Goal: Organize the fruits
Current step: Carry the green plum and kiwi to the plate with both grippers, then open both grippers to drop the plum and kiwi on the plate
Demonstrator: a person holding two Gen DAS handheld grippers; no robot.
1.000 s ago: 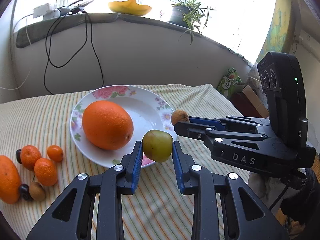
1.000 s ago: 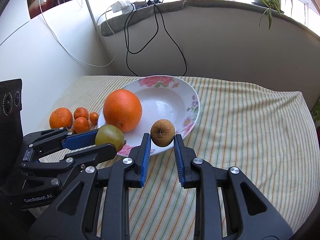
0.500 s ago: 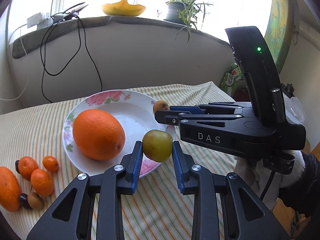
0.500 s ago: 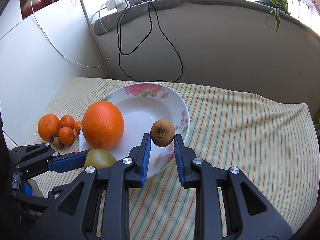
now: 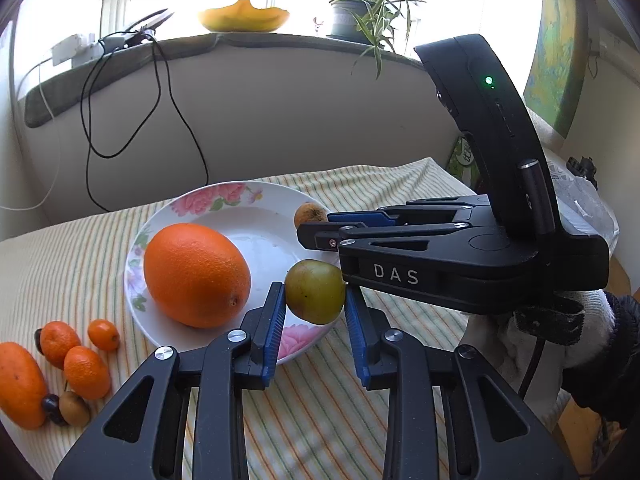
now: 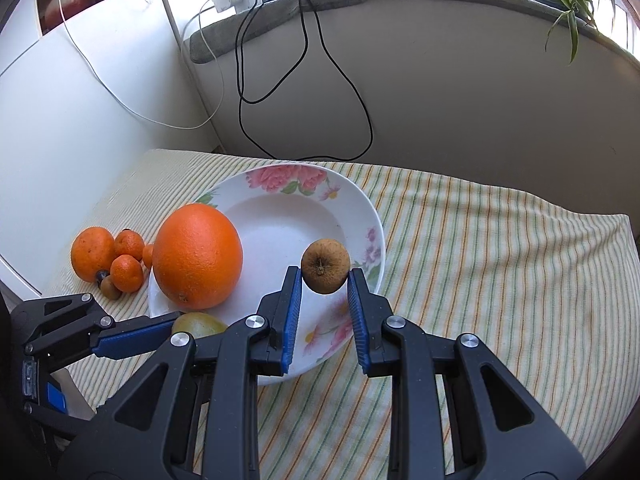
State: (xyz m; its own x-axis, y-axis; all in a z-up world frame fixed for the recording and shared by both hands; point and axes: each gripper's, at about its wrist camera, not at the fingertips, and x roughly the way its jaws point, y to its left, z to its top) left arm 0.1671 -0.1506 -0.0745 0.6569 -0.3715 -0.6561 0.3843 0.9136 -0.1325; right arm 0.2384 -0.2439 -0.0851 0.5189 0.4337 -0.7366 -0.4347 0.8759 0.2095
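A white floral plate (image 5: 256, 208) (image 6: 288, 220) sits on the striped cloth and holds a big orange (image 5: 196, 274) (image 6: 197, 256). My left gripper (image 5: 315, 292) is shut on a green fruit (image 5: 315, 291) over the plate's near rim; that fruit also shows in the right wrist view (image 6: 198, 324). My right gripper (image 6: 325, 276) is shut on a small brown fruit (image 6: 325, 266) above the plate's right side; the fruit peeks out in the left wrist view (image 5: 308, 216). The right gripper (image 5: 316, 226) lies just right of and beyond the left one.
Several small oranges and dark little fruits (image 5: 72, 356) (image 6: 116, 260) lie on the cloth left of the plate. A grey ledge with black cables (image 5: 160, 92), a yellow bowl (image 5: 244, 20) and a potted plant (image 5: 360, 20) stand behind. The table edge drops off at the right.
Both grippers have moved farther over the plate with their fruits still held. The right gripper has risen and looks down more steeply.
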